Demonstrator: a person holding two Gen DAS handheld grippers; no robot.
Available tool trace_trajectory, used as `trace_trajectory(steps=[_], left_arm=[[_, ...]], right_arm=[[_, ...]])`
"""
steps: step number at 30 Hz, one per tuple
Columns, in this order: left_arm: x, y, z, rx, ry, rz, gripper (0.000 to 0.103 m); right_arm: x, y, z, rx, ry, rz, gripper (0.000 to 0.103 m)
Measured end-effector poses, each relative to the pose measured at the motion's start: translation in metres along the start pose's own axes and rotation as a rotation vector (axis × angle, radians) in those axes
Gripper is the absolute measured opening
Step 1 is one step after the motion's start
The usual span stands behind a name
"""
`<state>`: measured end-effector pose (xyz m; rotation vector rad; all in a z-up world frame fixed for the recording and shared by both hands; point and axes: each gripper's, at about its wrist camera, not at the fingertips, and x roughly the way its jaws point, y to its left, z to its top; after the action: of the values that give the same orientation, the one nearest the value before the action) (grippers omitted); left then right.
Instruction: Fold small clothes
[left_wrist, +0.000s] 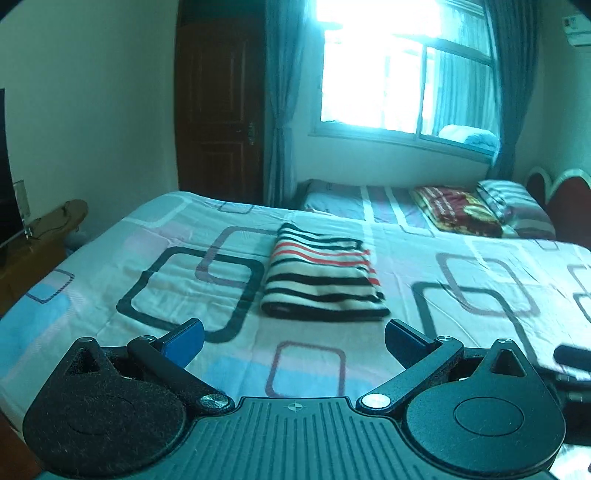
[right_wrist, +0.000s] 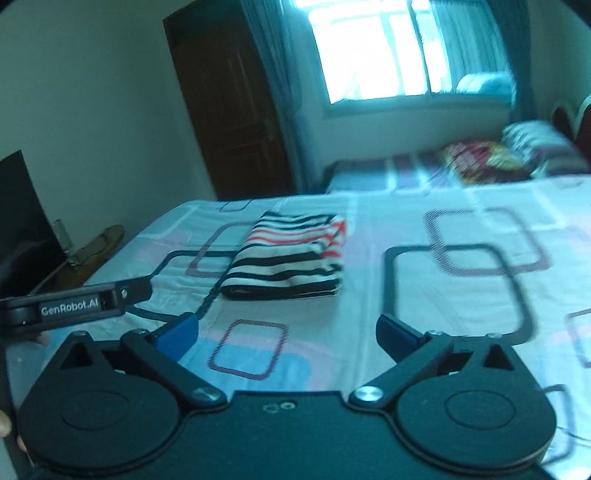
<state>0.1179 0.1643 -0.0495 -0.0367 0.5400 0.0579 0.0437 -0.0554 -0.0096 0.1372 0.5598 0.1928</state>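
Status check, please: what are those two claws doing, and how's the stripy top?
Left gripper open, empty. Right gripper open, empty. Striped garment folded on the bed, untouched. Nothing in the way.

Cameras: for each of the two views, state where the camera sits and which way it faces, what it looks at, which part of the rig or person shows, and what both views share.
Left wrist view: sits on the left tool, facing forward over the bed to the garment; its open blue fingers show.
Right wrist view: sits on the right tool, facing likewise; its open fingers show, and the left tool enters at the left edge.
Shared: garment, bed, window, door.
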Motion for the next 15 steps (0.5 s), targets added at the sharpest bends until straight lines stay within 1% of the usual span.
trace_trajectory(steps=[2,3,6,8,15], left_arm=[[-0.015,-0.003,-0.004,0.001,0.010,0.004,0.103],[-0.023,-0.004,-0.007,0.000,0.011,-0.001,0.103],[-0.042,-0.004,-0.010,-0.006,-0.002,0.001,0.103],[-0.052,-0.003,-0.012,-0.015,-0.005,0.006,0.103],[-0.074,-0.006,-0.014,-0.003,-0.037,0.005,0.103]], right_arm=[[-0.017,0.004,-0.001,-0.013,-0.032,-0.046,0.102],[-0.024,0.006,-0.002,-0.020,-0.053,-0.083,0.102],[-0.045,0.011,-0.006,-0.055,-0.132,-0.161,0.102],[-0.055,0.012,-0.009,-0.065,-0.168,-0.210,0.102],[-0.070,0.008,-0.010,-0.040,-0.185,-0.227,0.102]])
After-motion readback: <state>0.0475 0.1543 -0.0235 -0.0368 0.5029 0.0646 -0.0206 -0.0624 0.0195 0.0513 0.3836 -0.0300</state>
